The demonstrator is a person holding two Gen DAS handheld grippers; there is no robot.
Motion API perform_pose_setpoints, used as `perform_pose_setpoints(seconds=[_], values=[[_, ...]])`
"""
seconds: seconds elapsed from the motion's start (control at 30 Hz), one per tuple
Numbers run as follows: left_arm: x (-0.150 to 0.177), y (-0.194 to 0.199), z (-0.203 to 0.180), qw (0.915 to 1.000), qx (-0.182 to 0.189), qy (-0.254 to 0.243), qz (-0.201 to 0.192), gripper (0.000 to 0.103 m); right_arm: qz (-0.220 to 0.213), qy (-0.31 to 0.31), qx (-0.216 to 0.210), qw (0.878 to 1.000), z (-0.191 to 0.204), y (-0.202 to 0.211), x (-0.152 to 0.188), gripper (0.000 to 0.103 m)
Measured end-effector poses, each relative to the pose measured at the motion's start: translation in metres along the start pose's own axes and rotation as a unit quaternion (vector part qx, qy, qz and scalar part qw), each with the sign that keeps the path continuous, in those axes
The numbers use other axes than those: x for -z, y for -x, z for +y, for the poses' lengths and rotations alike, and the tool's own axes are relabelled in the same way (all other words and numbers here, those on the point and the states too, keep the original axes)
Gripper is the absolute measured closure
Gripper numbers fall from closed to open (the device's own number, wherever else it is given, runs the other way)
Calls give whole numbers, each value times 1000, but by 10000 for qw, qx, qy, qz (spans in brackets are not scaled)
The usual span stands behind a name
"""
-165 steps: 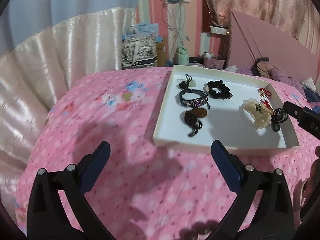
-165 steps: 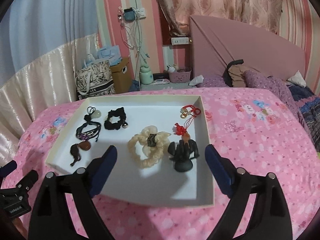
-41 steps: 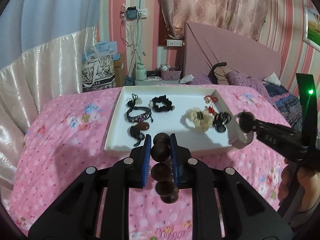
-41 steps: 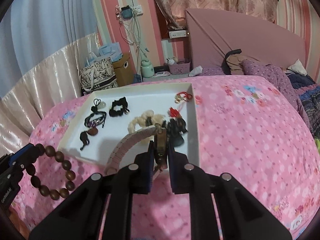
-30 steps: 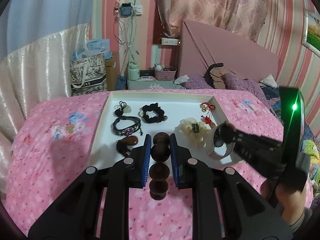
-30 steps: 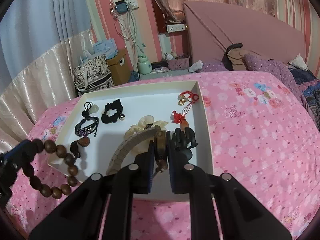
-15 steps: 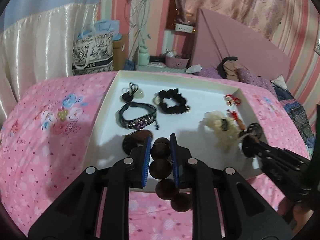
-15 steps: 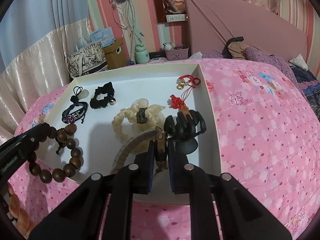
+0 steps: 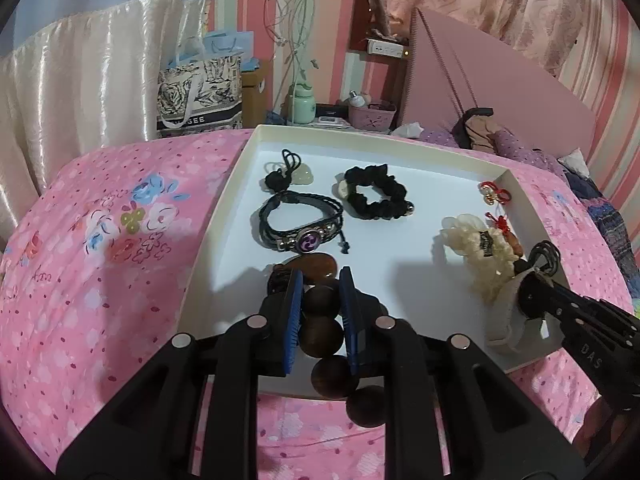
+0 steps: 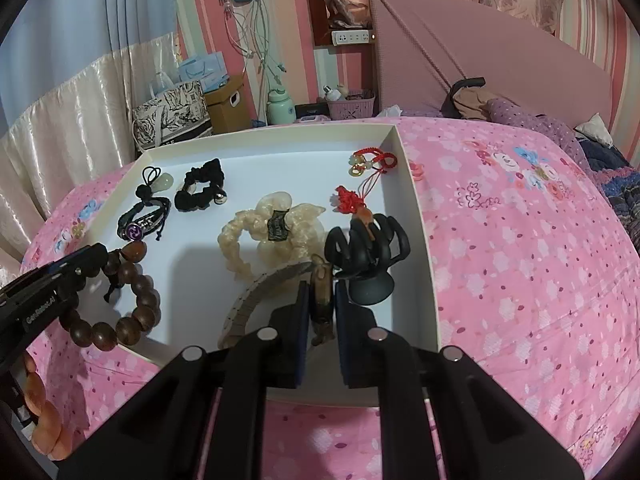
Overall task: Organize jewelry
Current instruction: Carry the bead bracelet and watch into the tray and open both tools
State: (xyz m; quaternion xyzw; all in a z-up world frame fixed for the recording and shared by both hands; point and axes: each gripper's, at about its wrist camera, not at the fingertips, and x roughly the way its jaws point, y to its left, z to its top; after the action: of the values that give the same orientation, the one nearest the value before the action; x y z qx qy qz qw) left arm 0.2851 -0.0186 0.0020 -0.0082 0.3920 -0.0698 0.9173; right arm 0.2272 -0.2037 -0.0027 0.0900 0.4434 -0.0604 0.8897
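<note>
Surface: bed (image 9: 100, 248) under a pink floral cover, carrying a shallow white tray (image 9: 236, 176).

Room: pink-striped walls, patterned curtain, padded pink headboard (image 10: 480, 52). Beyond the bed, a printed tote bag (image 9: 200, 96), a cardboard box (image 10: 226, 106), a pale green bottle (image 9: 303, 106), a small pink basket (image 9: 372, 111), and cables hanging from a wall socket.

Tray contents, far left to right: jade pendant on black cord (image 9: 286, 174); black scrunchie (image 9: 374, 192); braided black bracelet with purple disc (image 9: 300, 226); brown stone pendant (image 9: 316, 266); cream scrunchie (image 10: 272, 232); two red knotted charms (image 10: 370, 164); black hair claw clip (image 10: 366, 256).

Item 1: wooden bead bracelet (image 10: 120, 300), large round dark-brown beads, glossy. The left claw (image 9: 320, 312) is clamped on one bead, the rest of the loop hanging below over the tray's near left corner.

Item 2: beige strap, apparently a watch band (image 10: 260, 300), ridged along its curve, with a brown piece at the grip. The right claw (image 10: 322, 312) is closed on that brown piece, and the strap arcs out leftward over the tray floor, just beside the hair claw clip and the cream scrunchie.
</note>
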Motion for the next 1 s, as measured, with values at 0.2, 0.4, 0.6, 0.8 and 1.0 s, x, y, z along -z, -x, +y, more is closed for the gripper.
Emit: perform_pose_setpoints(seconds=[0.2, 0.4, 0.6, 0.8, 1.0], values=[[1, -6, 5, 9998, -182, -31, -20, 86, 22, -25, 32, 10000, -1, 2, 1, 91], [1, -7, 4, 9989, -439, -163, -96, 86, -12, 115, 309, 9995, 1, 4, 7, 91], [8, -5, -5, 9964, -723, -401, -187, 86, -136, 326, 451, 9984, 5, -1, 12, 91], [11, -4, -1, 9969, -715, -288, -134, 85, -209, 614, 613, 9960, 11, -6, 17, 90], [14, 7, -7, 9968, -755, -245, -128, 73, -142, 622, 531, 9965, 9, -10, 17, 77]])
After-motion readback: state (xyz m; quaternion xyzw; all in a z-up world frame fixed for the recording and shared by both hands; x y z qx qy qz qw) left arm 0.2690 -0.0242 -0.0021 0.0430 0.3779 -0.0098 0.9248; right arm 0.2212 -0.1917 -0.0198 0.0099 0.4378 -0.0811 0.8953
